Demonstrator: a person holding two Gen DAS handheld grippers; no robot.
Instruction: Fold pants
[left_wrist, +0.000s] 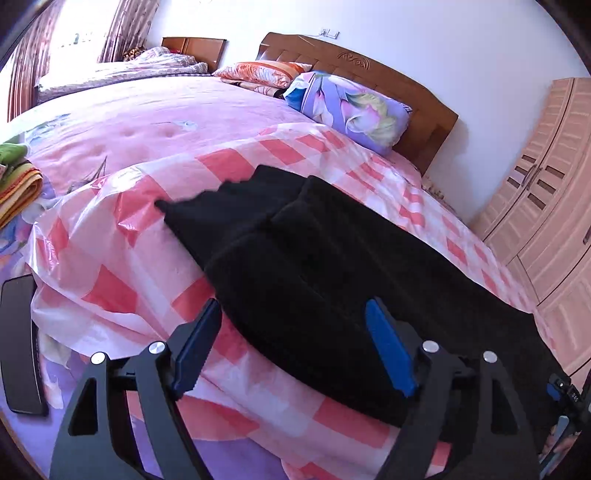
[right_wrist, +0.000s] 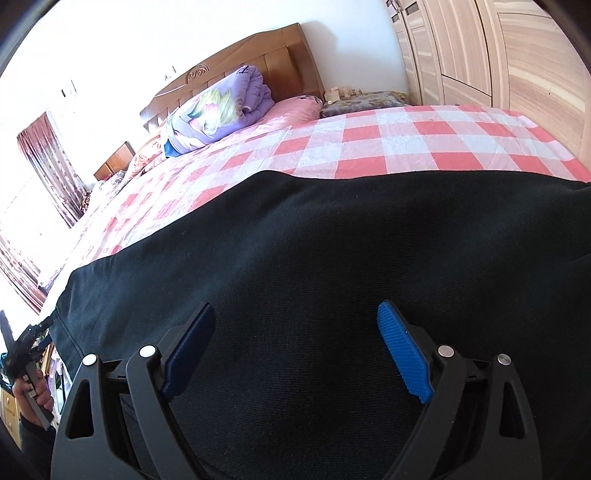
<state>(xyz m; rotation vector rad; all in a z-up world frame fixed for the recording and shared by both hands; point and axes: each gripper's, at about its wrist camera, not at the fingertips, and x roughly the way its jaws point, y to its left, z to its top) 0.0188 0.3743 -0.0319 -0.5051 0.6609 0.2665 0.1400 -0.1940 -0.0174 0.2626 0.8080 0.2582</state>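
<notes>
Black pants (left_wrist: 314, 266) lie flat on a pink-and-white checked plastic sheet (left_wrist: 122, 258) on the bed, one end with a wavy edge at the far left. My left gripper (left_wrist: 293, 306) is open, its blue pads straddling the near edge of the pants just above them. In the right wrist view the pants (right_wrist: 295, 258) fill the lower frame. My right gripper (right_wrist: 297, 314) is open low over the cloth, holding nothing. The left gripper also shows at the far left of the right wrist view (right_wrist: 29, 339), held in a hand.
A wooden headboard (left_wrist: 369, 70) and floral pillows (left_wrist: 351, 107) are at the bed's far end. A wardrobe (left_wrist: 546, 206) stands right. Folded colourful cloth (left_wrist: 18, 184) and a black flat object (left_wrist: 20, 343) lie left. Curtains (right_wrist: 48, 166) hang by the window.
</notes>
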